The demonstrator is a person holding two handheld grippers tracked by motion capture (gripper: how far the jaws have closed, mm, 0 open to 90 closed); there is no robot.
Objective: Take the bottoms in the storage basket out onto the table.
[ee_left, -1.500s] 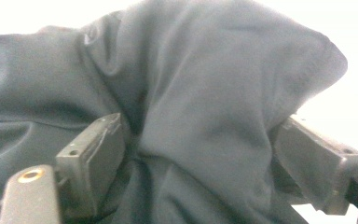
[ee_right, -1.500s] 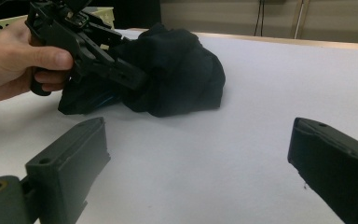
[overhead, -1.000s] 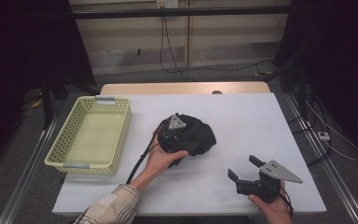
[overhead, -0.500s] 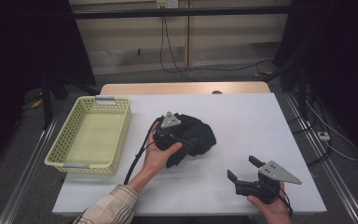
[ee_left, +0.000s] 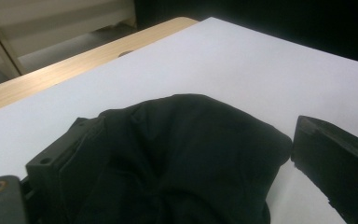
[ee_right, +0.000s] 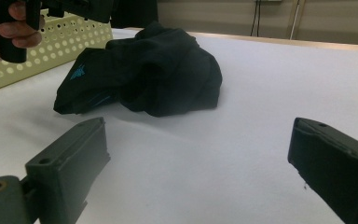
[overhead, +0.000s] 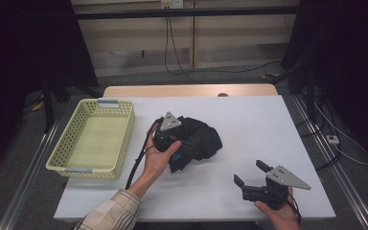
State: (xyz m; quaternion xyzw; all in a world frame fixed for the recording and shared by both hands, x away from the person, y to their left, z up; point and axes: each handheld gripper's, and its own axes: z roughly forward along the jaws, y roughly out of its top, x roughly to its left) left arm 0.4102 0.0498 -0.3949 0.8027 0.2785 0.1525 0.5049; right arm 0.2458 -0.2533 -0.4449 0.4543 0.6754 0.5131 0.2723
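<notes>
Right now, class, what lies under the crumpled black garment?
The black garment lies on the white table. Its folds cover whatever might be beneath. The left gripper is at its edge.

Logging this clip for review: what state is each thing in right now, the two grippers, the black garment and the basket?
Left gripper: open, jaws either side of the black garment, not closed on it.
Right gripper: open, nothing between its jaws, apart from the garment.
Black garment: crumpled in a heap on the table, not in the basket.
Yellow basket: upright on the table, nothing inside.
</notes>
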